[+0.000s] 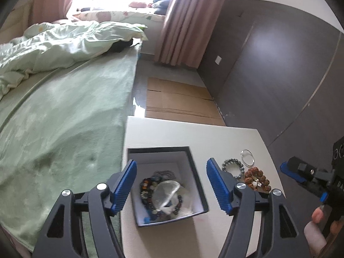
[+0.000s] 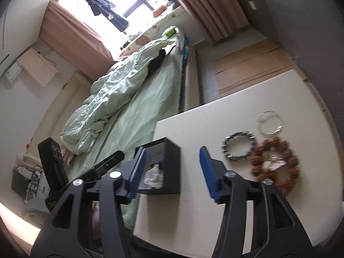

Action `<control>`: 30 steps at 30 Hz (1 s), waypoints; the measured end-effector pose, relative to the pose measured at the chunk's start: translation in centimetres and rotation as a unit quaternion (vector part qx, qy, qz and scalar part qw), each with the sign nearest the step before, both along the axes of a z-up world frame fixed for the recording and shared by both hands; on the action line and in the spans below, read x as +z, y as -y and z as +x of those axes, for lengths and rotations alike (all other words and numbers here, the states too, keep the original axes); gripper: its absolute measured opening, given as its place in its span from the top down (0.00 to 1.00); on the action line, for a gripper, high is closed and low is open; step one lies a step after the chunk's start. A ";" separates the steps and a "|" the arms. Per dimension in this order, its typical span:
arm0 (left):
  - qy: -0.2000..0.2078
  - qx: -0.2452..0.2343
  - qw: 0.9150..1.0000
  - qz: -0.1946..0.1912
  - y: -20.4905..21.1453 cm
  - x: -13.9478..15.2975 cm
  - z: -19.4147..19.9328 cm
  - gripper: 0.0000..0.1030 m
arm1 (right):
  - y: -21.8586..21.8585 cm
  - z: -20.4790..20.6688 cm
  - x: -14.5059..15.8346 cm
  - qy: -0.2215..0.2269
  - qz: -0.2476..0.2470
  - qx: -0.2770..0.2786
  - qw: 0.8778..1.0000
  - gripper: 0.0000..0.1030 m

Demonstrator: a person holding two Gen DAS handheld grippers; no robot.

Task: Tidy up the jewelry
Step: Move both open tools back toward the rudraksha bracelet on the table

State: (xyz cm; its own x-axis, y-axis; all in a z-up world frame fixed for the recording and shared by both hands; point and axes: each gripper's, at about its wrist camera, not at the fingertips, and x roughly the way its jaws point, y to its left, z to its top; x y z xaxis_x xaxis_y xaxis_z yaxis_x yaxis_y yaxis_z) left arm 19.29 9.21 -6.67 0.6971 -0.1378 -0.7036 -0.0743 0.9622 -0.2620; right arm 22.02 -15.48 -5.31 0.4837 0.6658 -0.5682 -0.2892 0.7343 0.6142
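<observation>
A black jewelry box (image 1: 194, 169) stands on a white table (image 1: 172, 133); inside lie a multicoloured bead bracelet (image 1: 146, 185) and a clear plastic bag (image 1: 167, 195). My left gripper (image 1: 171, 185) hovers above the box, open and empty. To the right of the box lie a grey bead bracelet (image 1: 233, 165), a thin silver bangle (image 1: 247, 158) and a brown seed bracelet (image 1: 257, 177). In the right wrist view my right gripper (image 2: 172, 172) is open and empty over the table, with the box (image 2: 169, 167) between its fingers' lines and the grey bracelet (image 2: 238, 147), bangle (image 2: 271, 122) and brown bracelet (image 2: 275, 163) to its right.
A bed with a green sheet (image 1: 64, 118) and crumpled duvet (image 1: 53, 47) borders the table's left edge. Flattened cardboard (image 1: 178, 101) lies on the floor beyond the table. A dark wall panel (image 1: 268, 64) stands to the right. The right gripper's body (image 1: 305, 174) shows at the right edge.
</observation>
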 end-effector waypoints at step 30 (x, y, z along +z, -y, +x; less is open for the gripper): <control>0.002 -0.114 0.993 0.039 13.1 -3.1 3.8 0.40 | 8.3 4.2 -9.7 -0.170 -0.136 -0.099 0.971 0.55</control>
State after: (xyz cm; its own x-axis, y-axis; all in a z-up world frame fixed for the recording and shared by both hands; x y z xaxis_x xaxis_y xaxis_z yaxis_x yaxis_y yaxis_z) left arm 23.09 -3.90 -9.81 0.6572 -0.2377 -0.7153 0.1492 0.9712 -0.1857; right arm 26.22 -23.78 -15.01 0.3403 0.3821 -0.8592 0.0603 0.9030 0.4254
